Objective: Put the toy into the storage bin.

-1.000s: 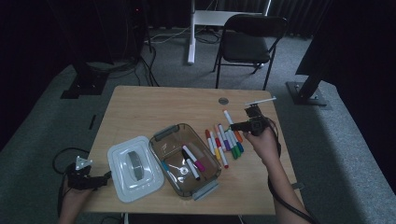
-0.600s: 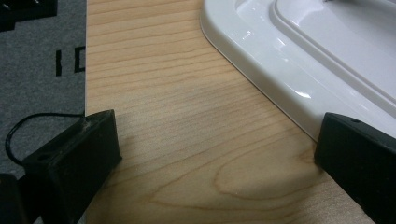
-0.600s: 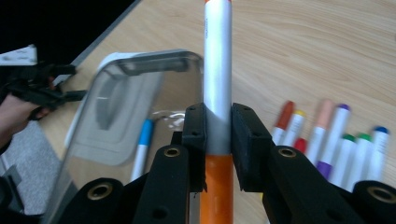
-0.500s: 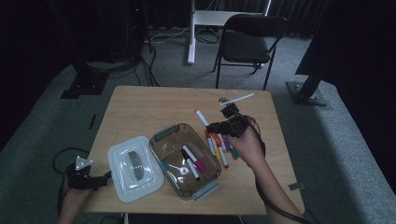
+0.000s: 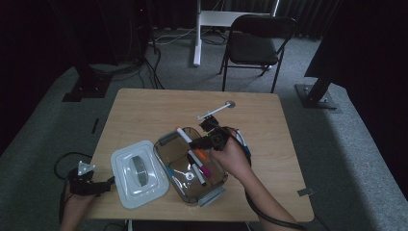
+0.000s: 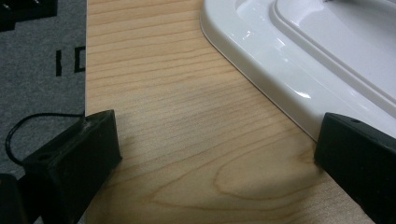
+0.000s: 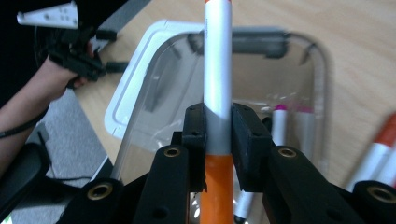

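White marker, orange cap

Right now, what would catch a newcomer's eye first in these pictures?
The right hand-held gripper shut on a white marker with an orange cap, held over the clear container mid-table. Left of the container lies its white lid, and the left hand-held gripper rests open at the lid's corner.

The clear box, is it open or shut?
Open. The clear box has no lid on; its white lid lies beside it on the table, and markers lie inside.
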The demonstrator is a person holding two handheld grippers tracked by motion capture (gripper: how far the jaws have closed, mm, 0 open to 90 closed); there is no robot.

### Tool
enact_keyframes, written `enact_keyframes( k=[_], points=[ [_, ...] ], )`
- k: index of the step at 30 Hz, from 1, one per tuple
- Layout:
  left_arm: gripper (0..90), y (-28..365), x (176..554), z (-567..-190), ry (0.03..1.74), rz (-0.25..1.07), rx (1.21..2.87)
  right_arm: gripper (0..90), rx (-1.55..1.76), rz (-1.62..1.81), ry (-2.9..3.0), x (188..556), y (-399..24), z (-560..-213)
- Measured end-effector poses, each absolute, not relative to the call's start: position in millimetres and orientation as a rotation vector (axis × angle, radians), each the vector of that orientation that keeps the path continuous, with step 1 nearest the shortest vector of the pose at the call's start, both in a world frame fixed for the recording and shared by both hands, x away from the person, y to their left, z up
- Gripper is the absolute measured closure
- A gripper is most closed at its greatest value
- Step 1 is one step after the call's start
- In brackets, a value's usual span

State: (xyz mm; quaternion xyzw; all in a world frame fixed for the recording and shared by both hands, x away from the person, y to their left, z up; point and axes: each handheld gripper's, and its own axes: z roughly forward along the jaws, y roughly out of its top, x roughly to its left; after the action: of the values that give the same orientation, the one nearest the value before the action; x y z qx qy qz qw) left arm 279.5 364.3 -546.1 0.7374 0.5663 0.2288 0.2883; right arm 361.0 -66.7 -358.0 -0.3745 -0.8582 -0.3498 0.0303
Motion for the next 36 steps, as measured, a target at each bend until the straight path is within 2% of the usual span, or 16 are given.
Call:
enact_keyframes(
  k=[14,36],
  points=[
    [0.6,364,279,-546,1.512,0.612,1.967,76.7,-1.089,-0.849,-2.675,359,-21,-406],
    [0.6,364,280,-546,1.511,0.61,1.969,76.7,-1.036,-0.473,-2.731,366,18,-459]
  ],
)
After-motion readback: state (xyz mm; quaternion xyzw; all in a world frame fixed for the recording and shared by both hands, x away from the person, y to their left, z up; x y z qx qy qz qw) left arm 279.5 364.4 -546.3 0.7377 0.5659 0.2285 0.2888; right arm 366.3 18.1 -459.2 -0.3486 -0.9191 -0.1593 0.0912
